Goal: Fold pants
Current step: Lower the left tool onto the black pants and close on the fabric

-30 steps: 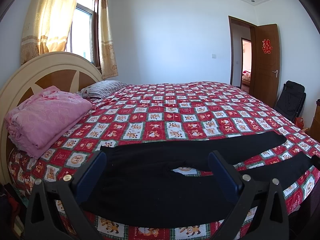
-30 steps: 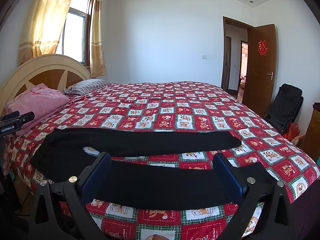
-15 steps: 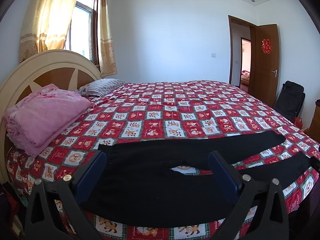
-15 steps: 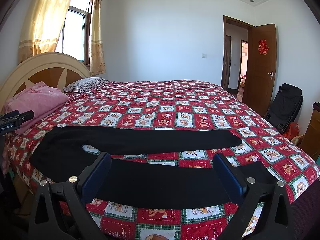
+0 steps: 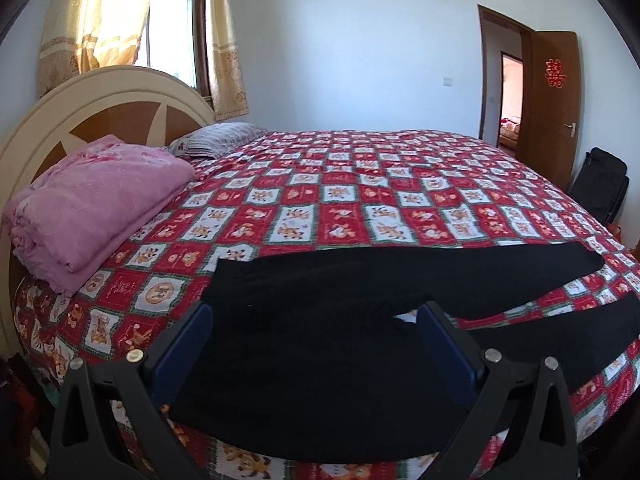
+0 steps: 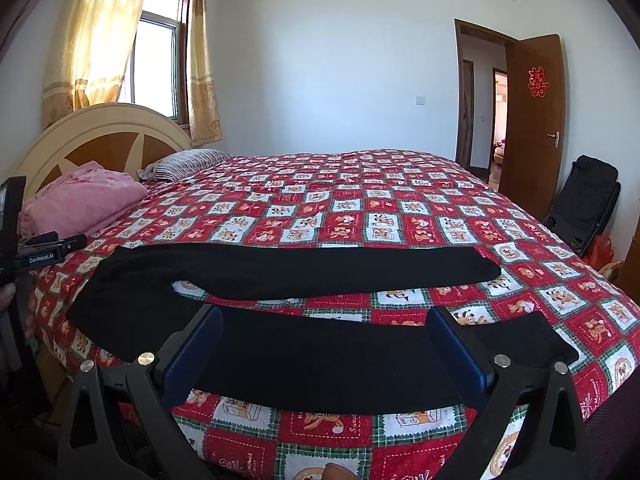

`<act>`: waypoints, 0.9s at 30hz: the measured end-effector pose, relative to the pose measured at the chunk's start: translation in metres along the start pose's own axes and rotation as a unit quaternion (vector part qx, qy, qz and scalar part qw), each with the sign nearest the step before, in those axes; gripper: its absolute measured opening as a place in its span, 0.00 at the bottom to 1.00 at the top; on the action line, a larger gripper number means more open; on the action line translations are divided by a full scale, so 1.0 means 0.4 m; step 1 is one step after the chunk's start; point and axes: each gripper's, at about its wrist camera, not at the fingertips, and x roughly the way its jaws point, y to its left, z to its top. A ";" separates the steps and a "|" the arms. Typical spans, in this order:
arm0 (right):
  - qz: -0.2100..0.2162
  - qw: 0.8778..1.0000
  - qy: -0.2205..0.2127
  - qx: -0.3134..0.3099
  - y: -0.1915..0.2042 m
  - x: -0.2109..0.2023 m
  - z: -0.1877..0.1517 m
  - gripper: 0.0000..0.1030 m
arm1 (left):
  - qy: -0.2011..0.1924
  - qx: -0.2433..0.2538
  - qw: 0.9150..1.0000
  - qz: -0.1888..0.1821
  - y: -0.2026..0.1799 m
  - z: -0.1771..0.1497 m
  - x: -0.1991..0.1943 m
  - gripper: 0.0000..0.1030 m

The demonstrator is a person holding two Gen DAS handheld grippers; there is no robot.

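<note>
Black pants [image 5: 320, 376] lie flat along the near edge of the bed, waist to the left, both legs spread apart to the right. My left gripper [image 5: 316, 320] is open and empty above the waist and crotch part. In the right wrist view the pants [image 6: 320, 360] show with the near leg in front. My right gripper [image 6: 324, 320] is open and empty above that near leg. The far leg [image 6: 320, 268] lies beyond it. The left gripper's body [image 6: 40, 256] shows at the left edge.
The bed has a red checked cartoon bedspread [image 5: 360, 208]. A folded pink blanket [image 5: 92, 208] and a striped pillow [image 5: 216, 144] lie by the headboard [image 5: 100, 120]. A black folded chair [image 6: 584, 200] stands by the open door [image 6: 532, 120].
Both grippers have moved a little closer to the bed and lower over the pants. The left view has tilted towards the waist. The pants have not moved.
</note>
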 end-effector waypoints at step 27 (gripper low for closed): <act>-0.025 0.992 0.121 0.008 -0.167 0.363 0.053 0.56 | 0.185 -0.071 0.980 -0.034 0.319 0.066 0.627 0.47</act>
